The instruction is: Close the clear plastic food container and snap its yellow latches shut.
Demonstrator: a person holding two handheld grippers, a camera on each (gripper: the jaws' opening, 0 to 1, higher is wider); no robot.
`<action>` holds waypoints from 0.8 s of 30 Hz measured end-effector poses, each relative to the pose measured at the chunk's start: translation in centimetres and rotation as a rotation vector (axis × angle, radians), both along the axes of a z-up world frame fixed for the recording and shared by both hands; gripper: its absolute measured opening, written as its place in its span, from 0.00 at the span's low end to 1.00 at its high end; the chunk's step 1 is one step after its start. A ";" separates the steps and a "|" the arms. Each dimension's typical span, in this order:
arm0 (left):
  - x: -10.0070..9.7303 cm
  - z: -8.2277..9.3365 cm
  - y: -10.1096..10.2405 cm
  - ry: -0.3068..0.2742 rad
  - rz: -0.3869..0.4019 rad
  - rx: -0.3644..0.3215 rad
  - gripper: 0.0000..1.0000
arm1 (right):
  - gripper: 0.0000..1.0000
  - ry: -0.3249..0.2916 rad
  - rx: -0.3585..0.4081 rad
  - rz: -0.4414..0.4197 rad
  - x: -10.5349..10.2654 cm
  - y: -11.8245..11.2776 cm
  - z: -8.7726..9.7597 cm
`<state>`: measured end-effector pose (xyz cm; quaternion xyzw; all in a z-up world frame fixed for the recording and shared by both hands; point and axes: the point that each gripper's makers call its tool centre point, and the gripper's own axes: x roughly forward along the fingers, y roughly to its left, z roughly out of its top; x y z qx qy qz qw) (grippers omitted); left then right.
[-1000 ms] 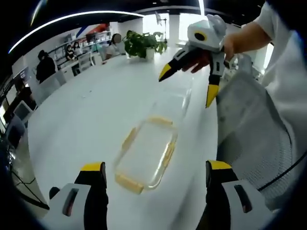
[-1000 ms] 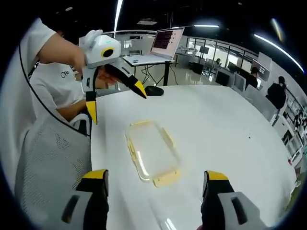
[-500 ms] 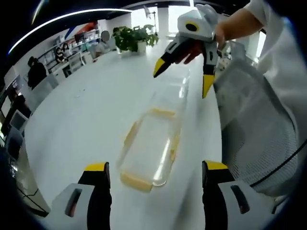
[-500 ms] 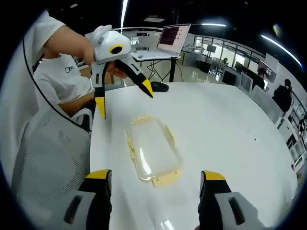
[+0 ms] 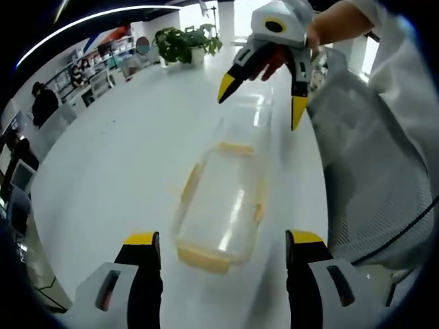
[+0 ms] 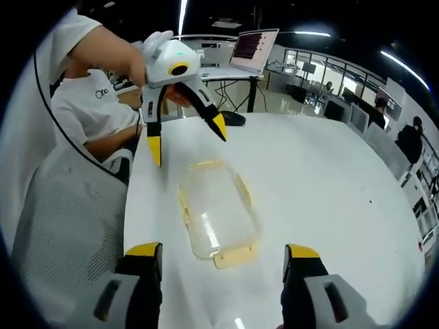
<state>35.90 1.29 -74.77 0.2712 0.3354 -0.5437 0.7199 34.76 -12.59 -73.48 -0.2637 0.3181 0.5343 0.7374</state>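
Note:
A clear plastic food container (image 5: 223, 202) with yellow latches lies flat on the white table (image 5: 116, 157). In the left gripper view it sits just ahead of my left gripper (image 5: 223, 240), whose jaws stand wide open and empty to either side of the near yellow latch (image 5: 206, 259). My right gripper (image 5: 260, 101) hovers open above the container's far end, held by a hand. In the right gripper view the container (image 6: 216, 212) lies between my right gripper (image 6: 223, 251), open and empty, and my left gripper (image 6: 188, 139), open in the air over the far end.
A grey mesh chair (image 6: 62, 226) stands at the table edge, also the mesh chair (image 5: 370, 178). A seated person in a white shirt (image 6: 92, 110) is behind it. A laptop (image 6: 250, 48) and dark mouse (image 6: 233, 118) lie further back. A potted plant (image 5: 182, 44) stands at the table's end.
Both grippers have drawn closer to the container from opposite ends, and each has come lower over its end. The container has not moved. Jaws stay open.

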 end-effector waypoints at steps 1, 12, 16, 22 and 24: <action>0.1 -0.1 0.0 0.002 -0.005 0.003 0.73 | 0.69 -0.001 -0.008 0.003 0.1 -0.1 -0.2; 0.6 -1.3 0.8 0.005 -0.036 0.048 0.71 | 0.64 -0.007 -0.052 0.062 0.7 0.2 -1.0; 0.5 -1.9 0.9 0.005 -0.066 0.069 0.70 | 0.63 -0.008 -0.078 0.085 0.7 0.1 -1.6; 0.5 -2.3 0.9 0.006 -0.114 0.078 0.62 | 0.60 0.014 -0.106 0.108 0.5 0.4 -2.2; 0.7 -2.8 1.1 0.011 -0.114 0.098 0.65 | 0.59 0.012 -0.112 0.121 0.5 0.5 -2.3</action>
